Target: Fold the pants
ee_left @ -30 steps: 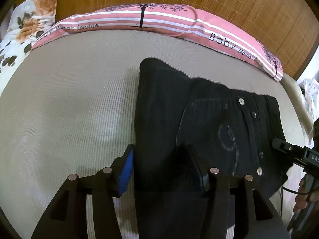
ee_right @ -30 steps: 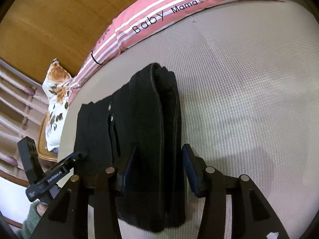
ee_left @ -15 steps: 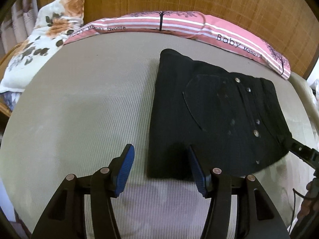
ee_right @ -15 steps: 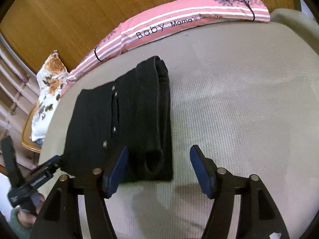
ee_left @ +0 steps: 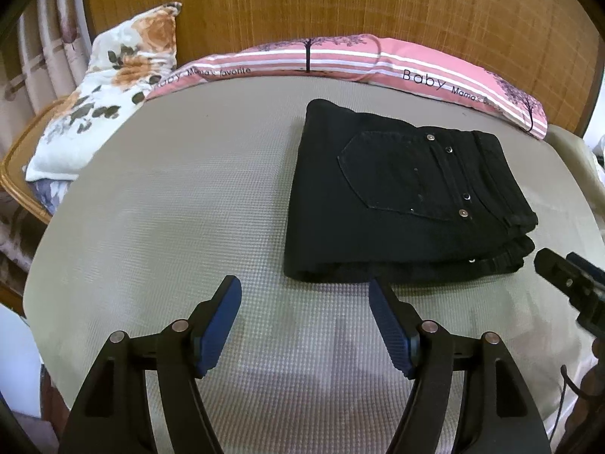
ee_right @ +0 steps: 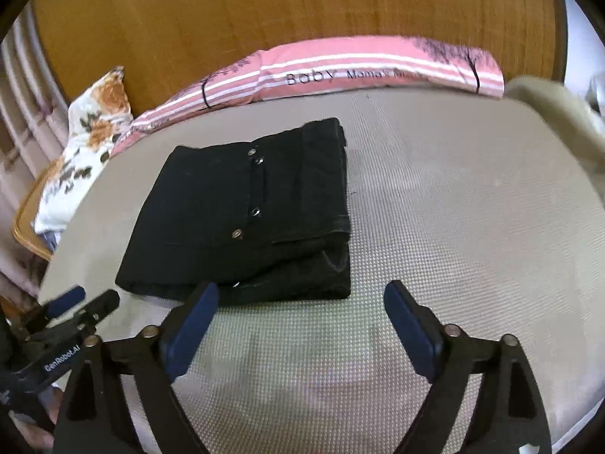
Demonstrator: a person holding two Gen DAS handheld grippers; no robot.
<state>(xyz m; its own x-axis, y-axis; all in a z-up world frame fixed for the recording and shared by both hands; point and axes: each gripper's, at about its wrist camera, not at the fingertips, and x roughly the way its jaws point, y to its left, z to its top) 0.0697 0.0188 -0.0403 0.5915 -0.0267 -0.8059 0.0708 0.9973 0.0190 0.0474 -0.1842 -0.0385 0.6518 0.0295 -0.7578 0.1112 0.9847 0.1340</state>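
Black pants (ee_left: 397,196) lie folded into a thick rectangle on the beige mattress (ee_left: 170,227), back pocket and rivets facing up. My left gripper (ee_left: 302,283) hovers just short of their near edge, its jaws opening with nothing between the blue pads. In the right wrist view the same pants (ee_right: 234,204) lie ahead and to the left. My right gripper (ee_right: 300,285) is drawn back from their near right corner, its jaws opening wide and empty. Each gripper shows at the edge of the other's view: the right gripper (ee_left: 567,283) and the left gripper (ee_right: 72,306).
A long pink striped pillow (ee_left: 340,60) lies along the wooden headboard (ee_left: 340,3). A floral pillow (ee_left: 109,87) sits at the far left corner, over a rattan edge (ee_left: 15,174). Bare mattress stretches left of the pants and toward me.
Both grippers have let go of the pants and pulled back and upward. Their jaws have spread wider. The pants now lie flat and folded, farther from both cameras.
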